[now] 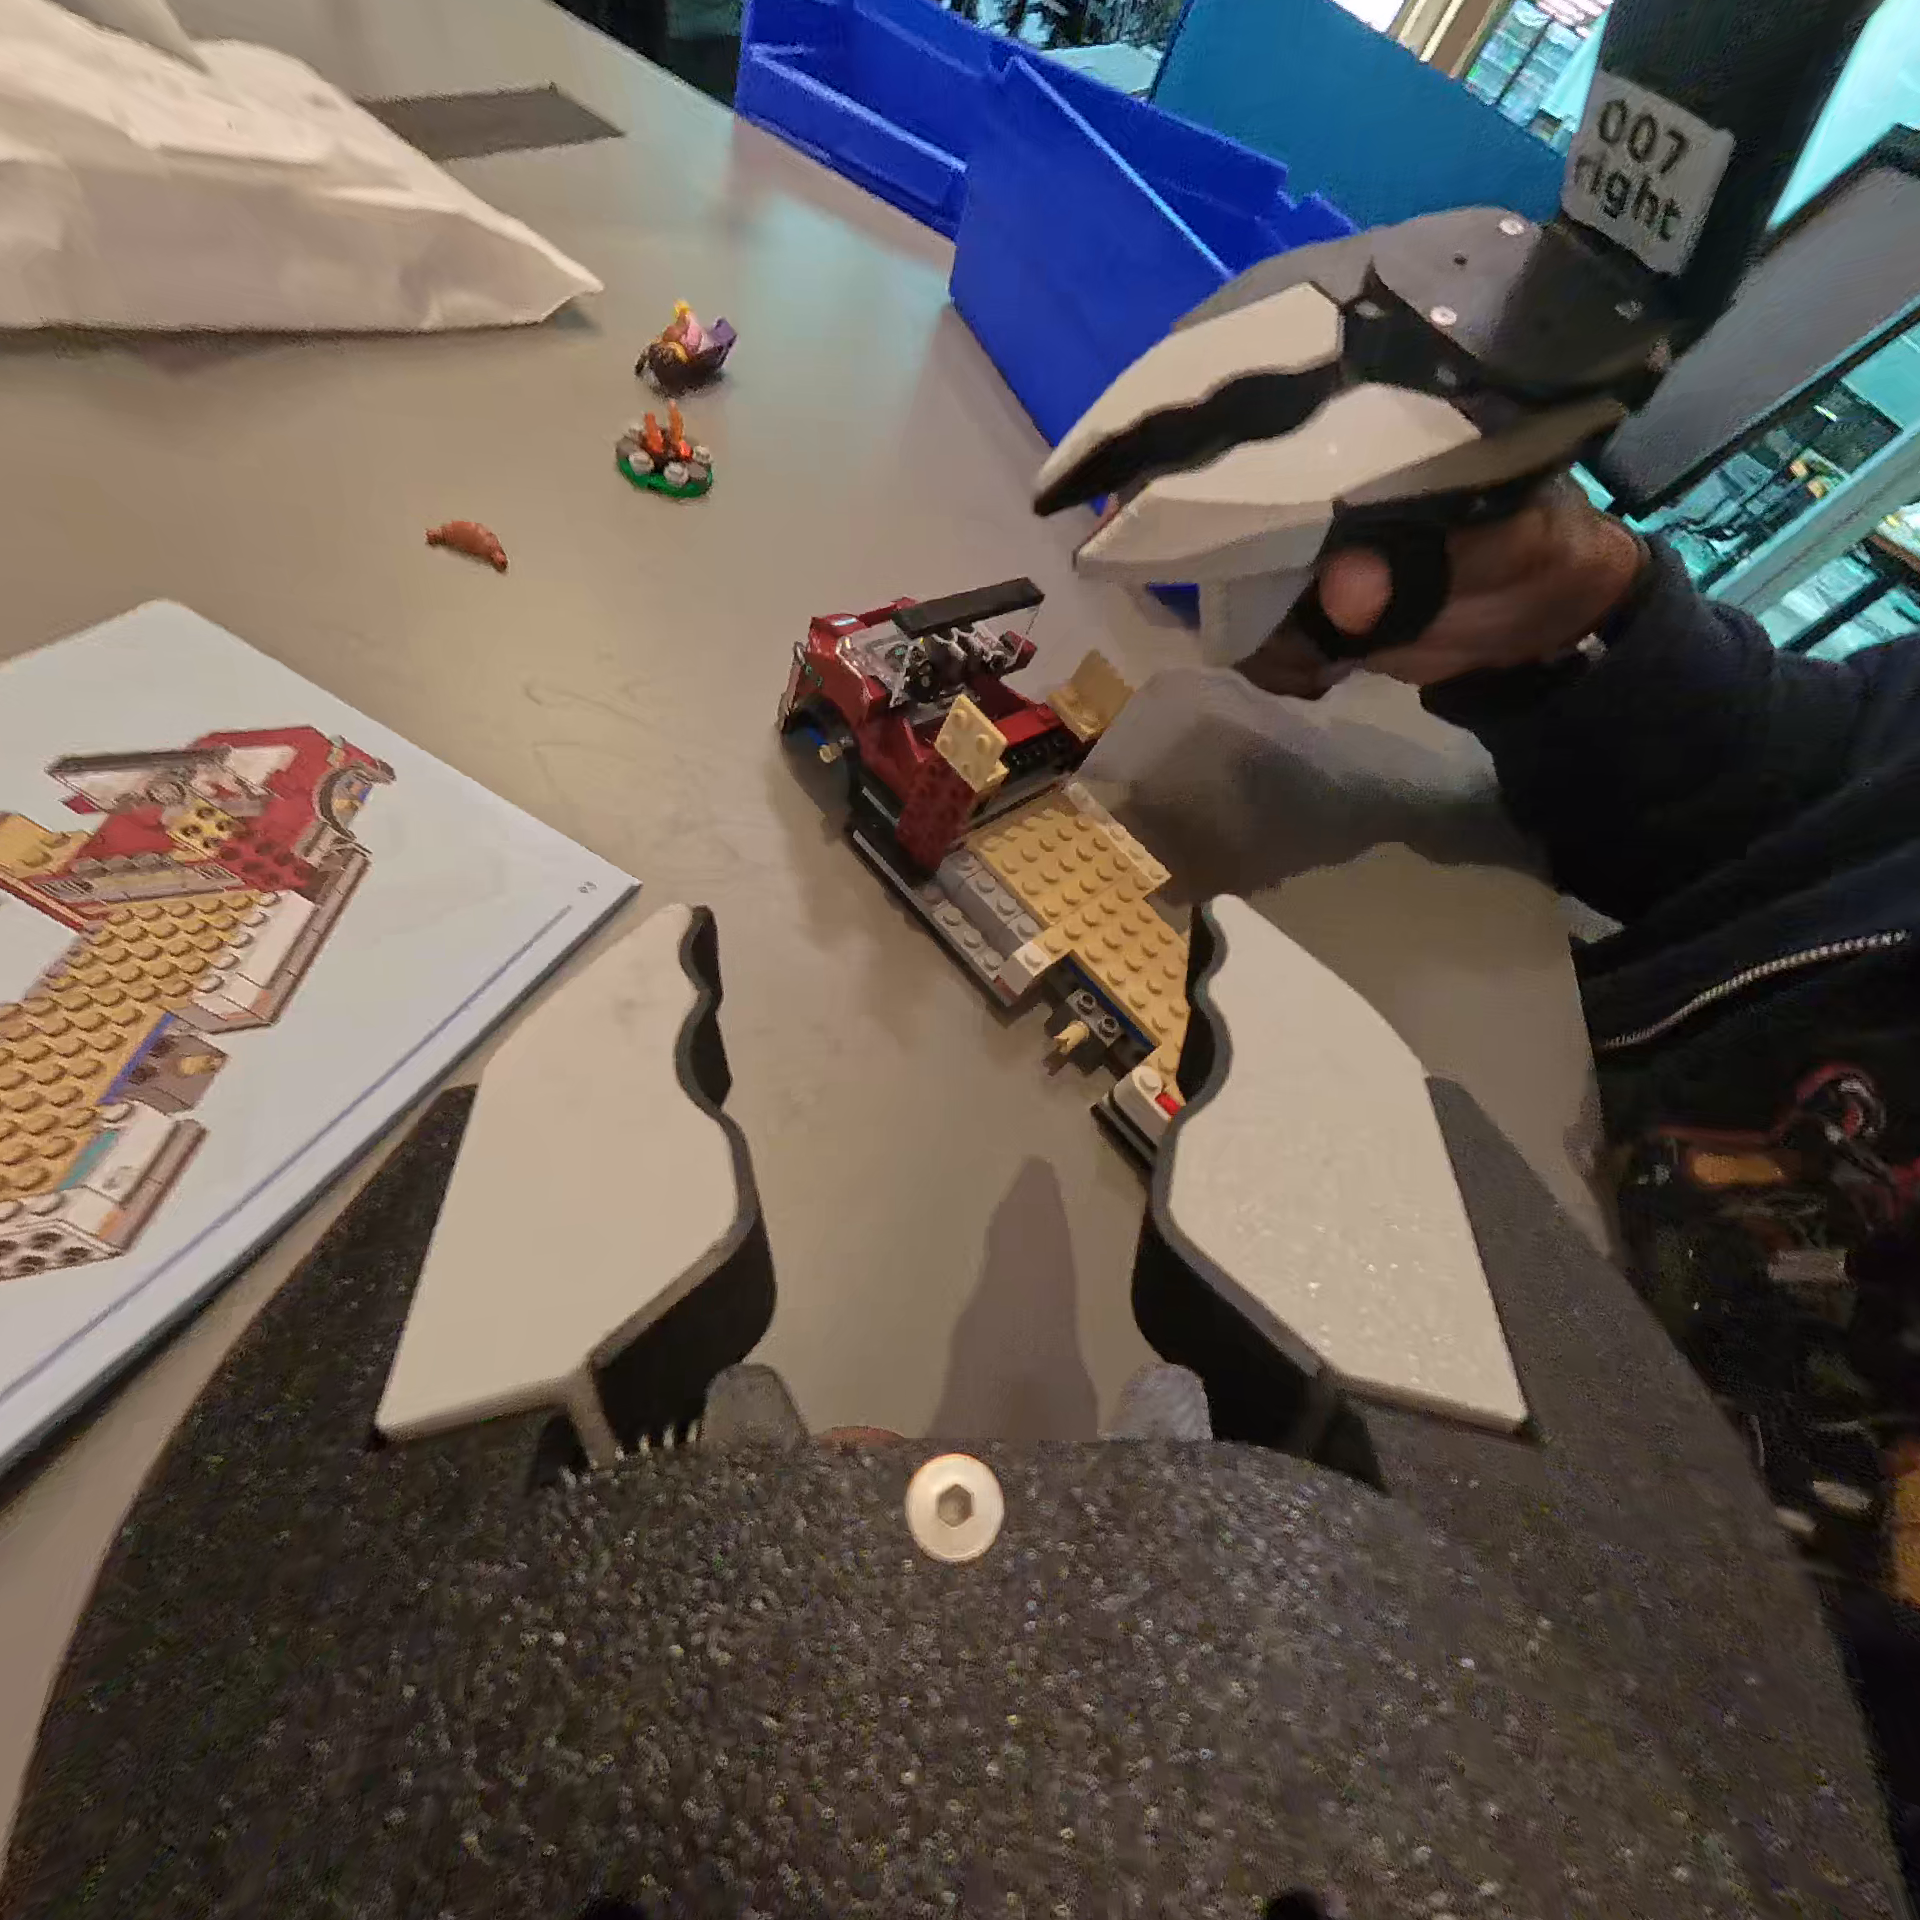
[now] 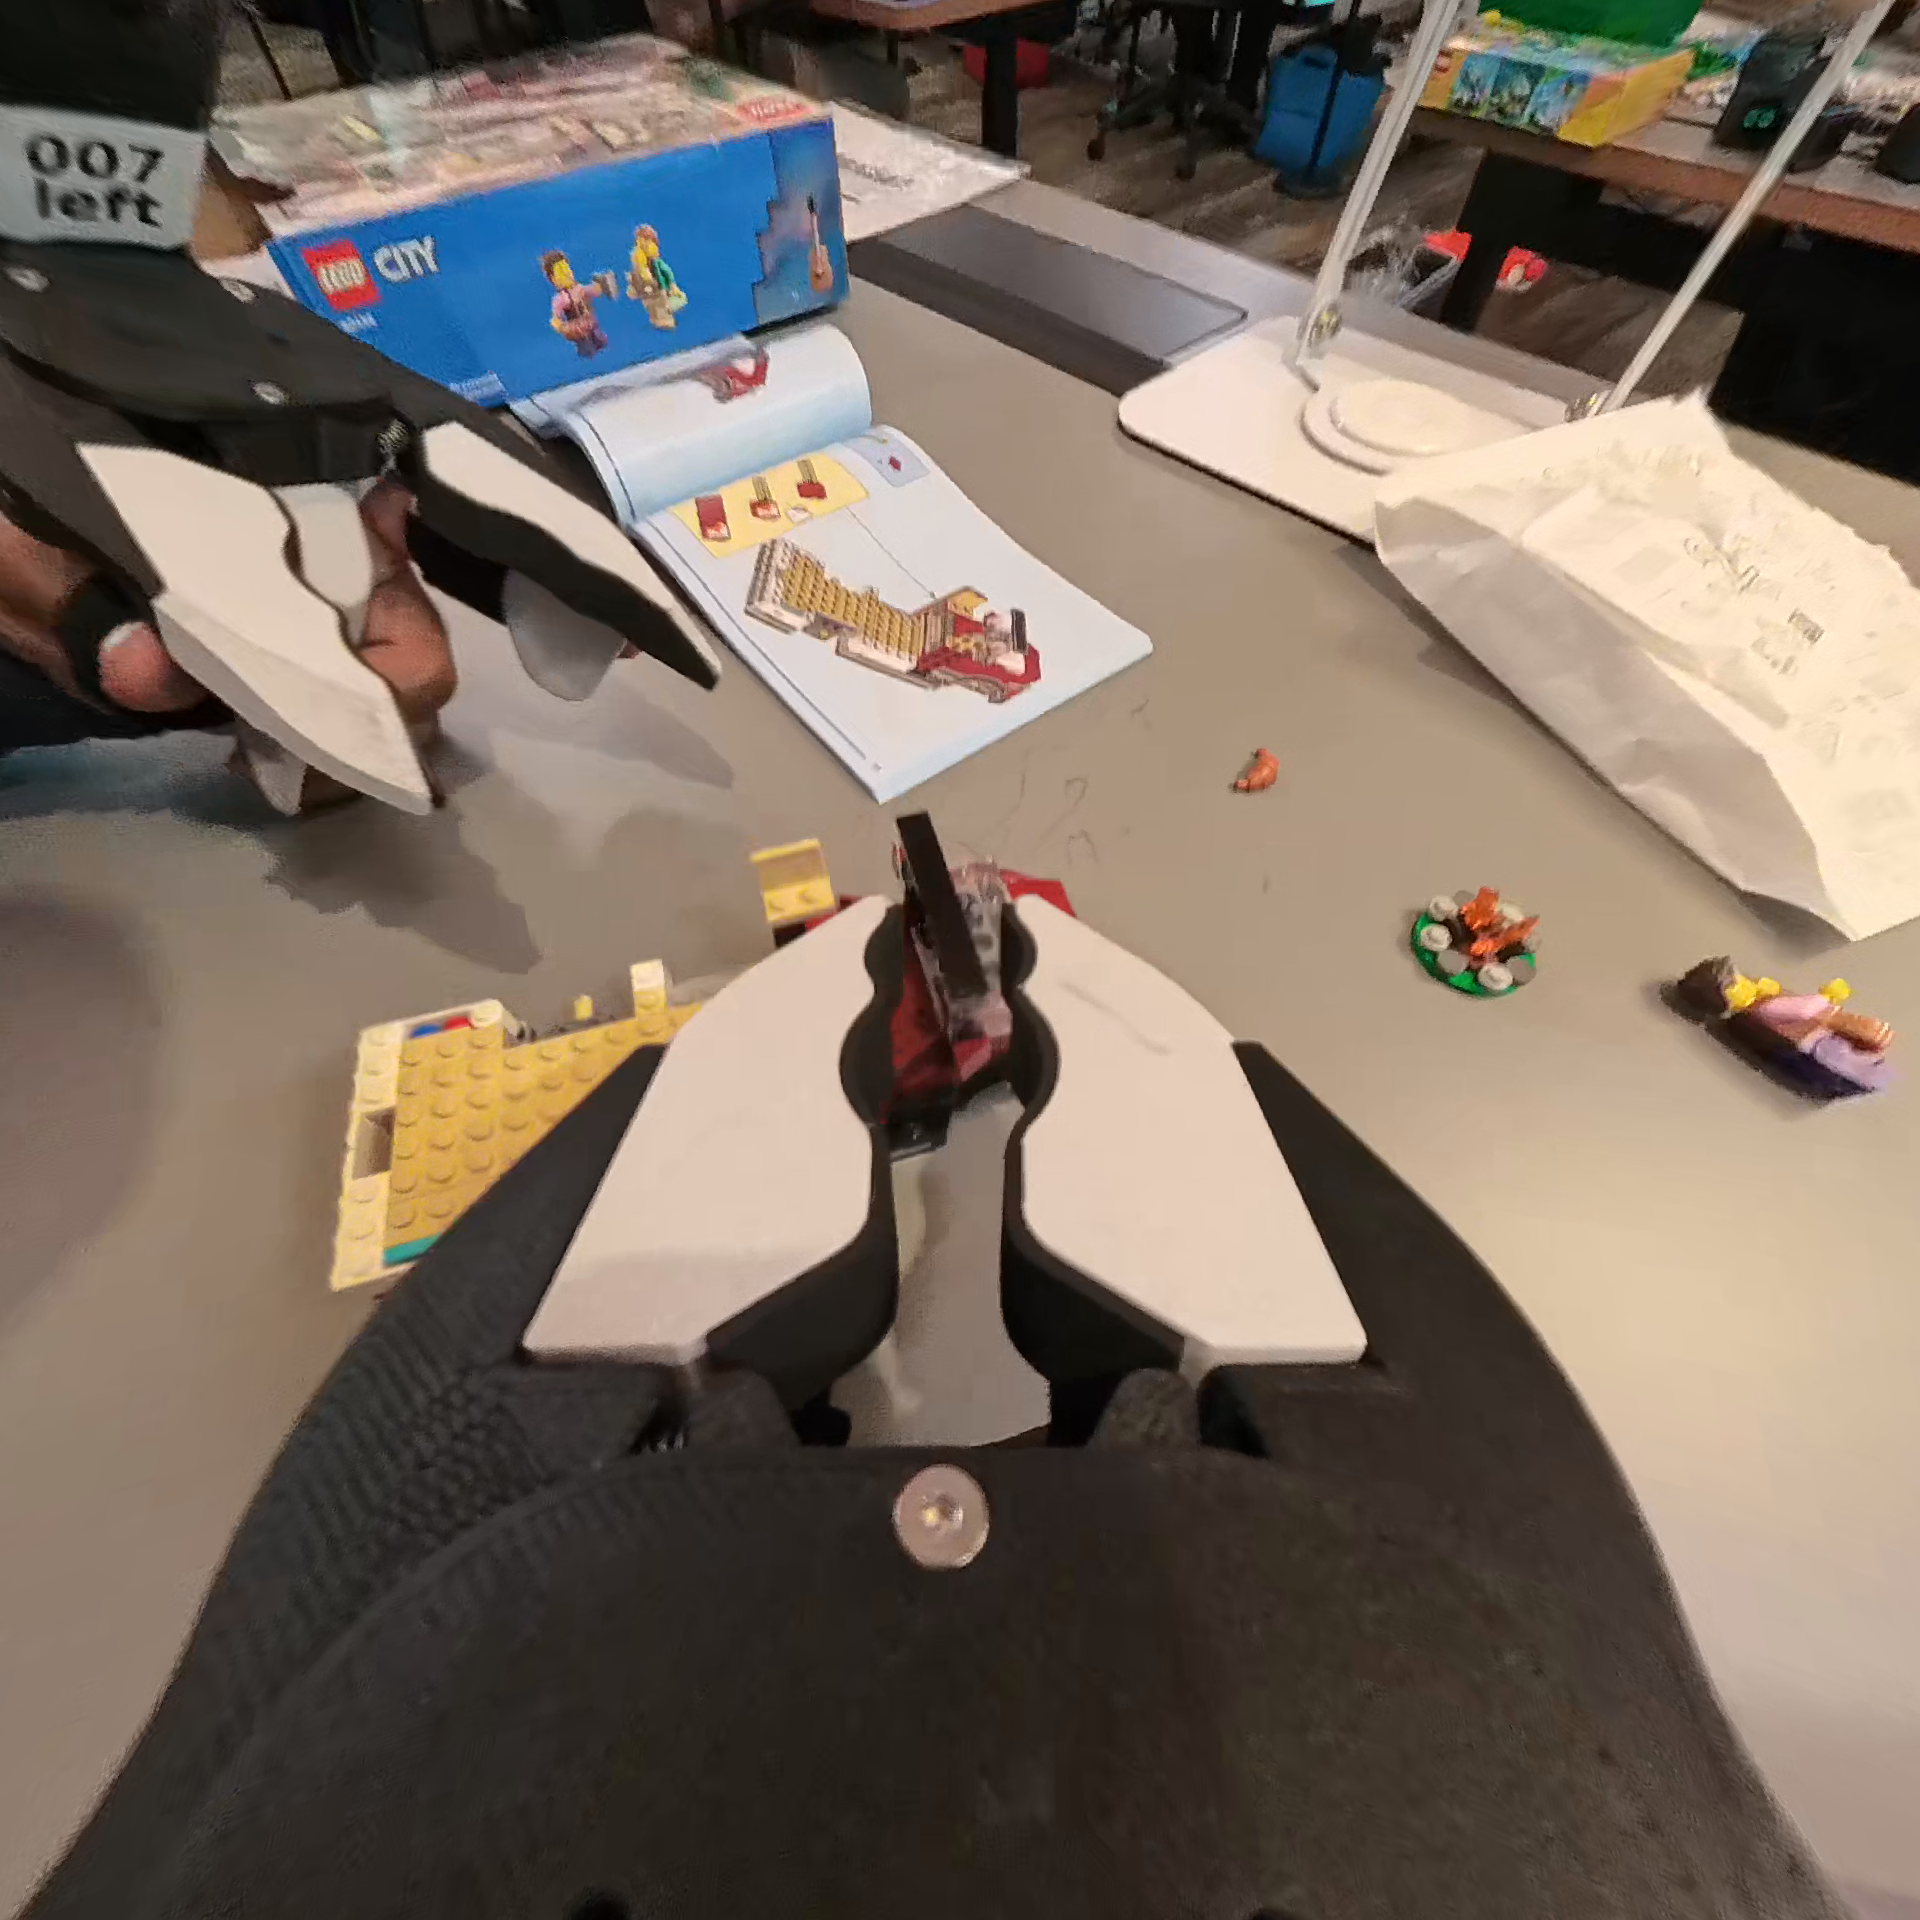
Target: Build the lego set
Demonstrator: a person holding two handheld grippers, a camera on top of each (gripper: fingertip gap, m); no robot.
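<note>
Both claws hover: left claw (image 1: 951,925) apart beside brick truck (image 1: 977,821), right claw (image 2: 951,914) seemingly bare.

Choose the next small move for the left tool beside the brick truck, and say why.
Probably slide the left tool slightly right: its fingers stand wide apart holding nothing, and the brick truck's tan rear lies off-centre beside its right finger, while the right tool hovers above the cab.

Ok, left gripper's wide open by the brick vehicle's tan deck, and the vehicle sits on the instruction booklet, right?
No: the brick vehicle sits on the grey table, apart from the instruction booklet; the left wrist view shows it. The left gripper is wide open by its tan deck.
</note>
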